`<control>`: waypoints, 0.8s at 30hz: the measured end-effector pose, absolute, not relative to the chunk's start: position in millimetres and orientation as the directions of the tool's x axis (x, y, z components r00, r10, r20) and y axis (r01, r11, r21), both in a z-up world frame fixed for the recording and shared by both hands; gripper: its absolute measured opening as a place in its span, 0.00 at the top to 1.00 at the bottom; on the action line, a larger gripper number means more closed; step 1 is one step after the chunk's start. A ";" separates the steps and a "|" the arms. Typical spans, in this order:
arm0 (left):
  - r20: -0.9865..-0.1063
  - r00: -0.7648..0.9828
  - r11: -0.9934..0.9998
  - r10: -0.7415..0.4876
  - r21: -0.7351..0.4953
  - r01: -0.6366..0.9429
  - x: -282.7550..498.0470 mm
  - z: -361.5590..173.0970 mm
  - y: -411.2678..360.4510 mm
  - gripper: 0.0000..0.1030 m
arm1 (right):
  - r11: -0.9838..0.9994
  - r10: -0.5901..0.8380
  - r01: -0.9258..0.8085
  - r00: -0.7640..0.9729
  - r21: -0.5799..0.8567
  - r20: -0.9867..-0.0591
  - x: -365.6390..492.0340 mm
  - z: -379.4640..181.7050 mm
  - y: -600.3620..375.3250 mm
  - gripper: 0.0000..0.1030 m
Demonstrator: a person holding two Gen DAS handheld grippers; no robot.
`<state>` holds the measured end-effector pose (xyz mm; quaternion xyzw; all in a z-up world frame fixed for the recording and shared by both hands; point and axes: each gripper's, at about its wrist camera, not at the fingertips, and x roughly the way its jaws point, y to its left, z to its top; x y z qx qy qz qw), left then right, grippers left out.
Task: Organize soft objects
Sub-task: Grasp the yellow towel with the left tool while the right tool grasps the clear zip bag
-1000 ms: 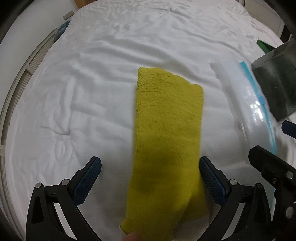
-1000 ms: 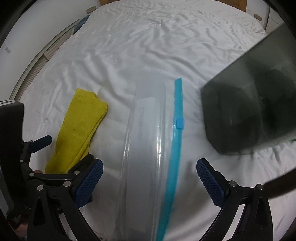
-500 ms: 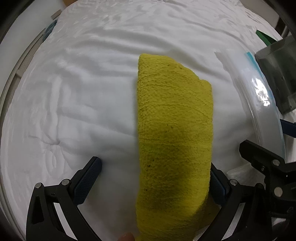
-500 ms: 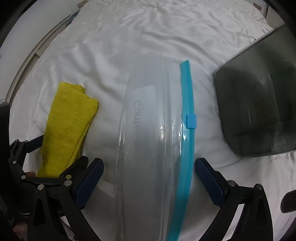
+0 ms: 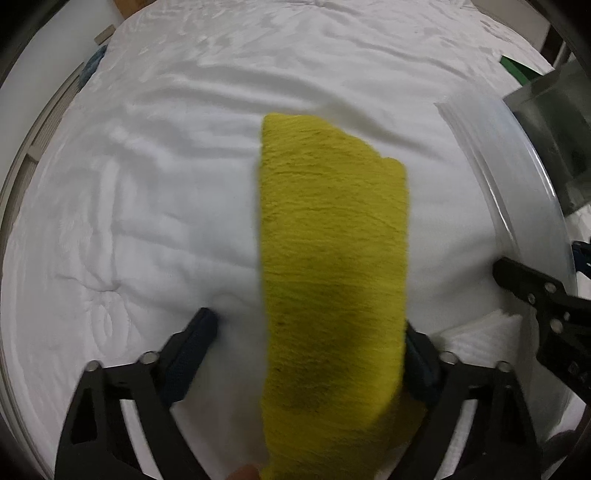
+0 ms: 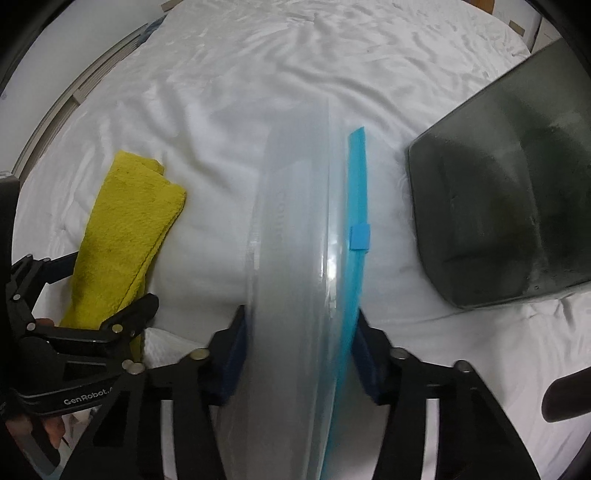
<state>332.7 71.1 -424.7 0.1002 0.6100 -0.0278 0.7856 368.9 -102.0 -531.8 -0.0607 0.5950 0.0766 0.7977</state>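
On the bed (image 5: 184, 184), a yellow towel (image 5: 332, 277), long axis fwd, is being straddled by the open L tool (image 5: 306, 339); the zip bag (image 6: 295, 277) is being clamped by the R tool (image 6: 299, 350) just beside.

This is a bedroom in a home: nearly everything in sight is a wide bed (image 5: 155, 192) under a rumpled white quilted cover (image 6: 258, 81), with stitched swirls pressed into the fabric. A pale wall (image 5: 55, 44) runs close along the bed's left side, and a strip of wooden frame (image 6: 491, 5) shows past the far edge
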 end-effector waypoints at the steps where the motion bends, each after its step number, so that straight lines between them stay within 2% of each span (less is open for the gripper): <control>1: -0.964 0.255 0.977 0.075 0.122 0.173 332.0 -424.8 69.5 0.27 | 0.979 0.049 -0.206 0.283 -0.010 -0.958 368.3 -532.5 -99.9 0.67; 4: -0.964 0.258 0.975 0.069 0.120 0.188 334.5 -424.3 63.1 0.40 | 0.973 0.055 -0.229 0.279 -0.011 -0.959 366.6 -532.9 -95.4 0.81; 9: -0.965 0.255 0.974 0.060 0.113 0.196 338.0 -421.2 56.8 0.57 | 0.970 0.062 -0.245 0.277 -0.008 -0.959 361.2 -525.4 -92.7 0.92; 13: -0.965 0.255 0.976 0.063 0.113 0.186 342.9 -418.4 58.7 0.66 | 0.969 0.069 -0.245 0.279 -0.002 -0.958 355.3 -520.1 -98.6 0.93; 24: -0.962 0.265 0.981 0.062 0.107 0.163 322.8 -416.4 46.5 0.76 | 0.963 0.056 -0.268 0.310 -0.030 -0.949 339.8 -507.0 -100.2 0.94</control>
